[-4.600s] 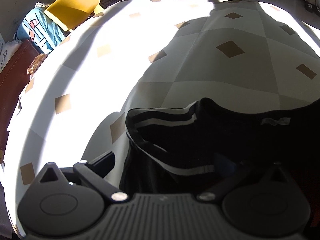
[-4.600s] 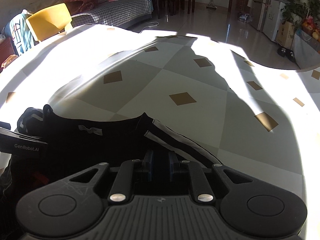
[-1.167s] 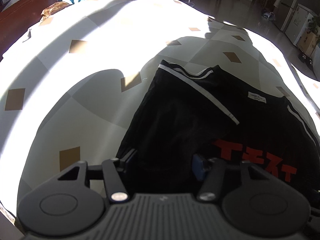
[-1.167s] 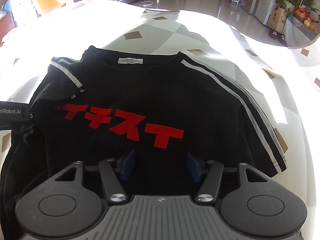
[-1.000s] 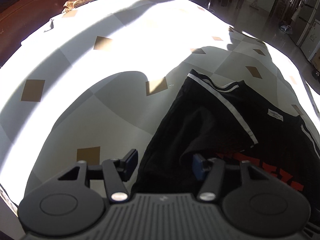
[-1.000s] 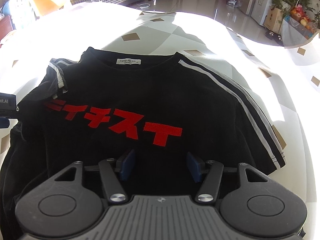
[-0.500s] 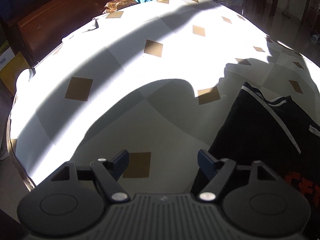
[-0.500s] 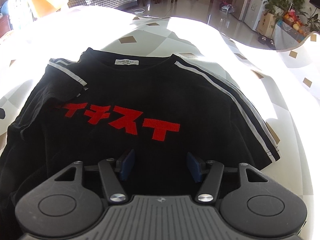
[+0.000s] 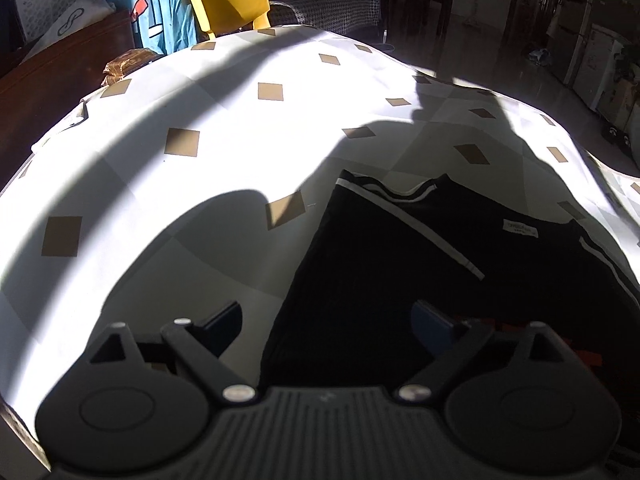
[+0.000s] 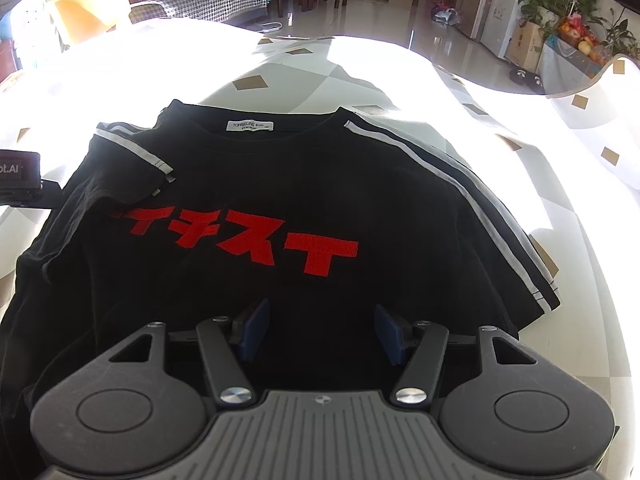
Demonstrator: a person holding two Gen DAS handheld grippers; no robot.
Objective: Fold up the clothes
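On the white tablecloth with tan diamonds (image 9: pixel 240 152) lies a black T-shirt with red lettering and white shoulder stripes (image 10: pixel 280 208), spread flat, left sleeve folded inward. Left gripper (image 9: pixel 326 324) hovers over the shirt's left edge, jaws opening, gripping nothing. Right gripper (image 10: pixel 320 334) stands over the lower front, fingers apart, cloth beneath unpinched.

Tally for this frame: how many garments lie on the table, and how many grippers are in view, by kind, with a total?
Black T-shirt on the table: 1
Grippers: 2, the left gripper with jaws opening and nothing between the pads, and the right gripper open above the shirt
Total: 3
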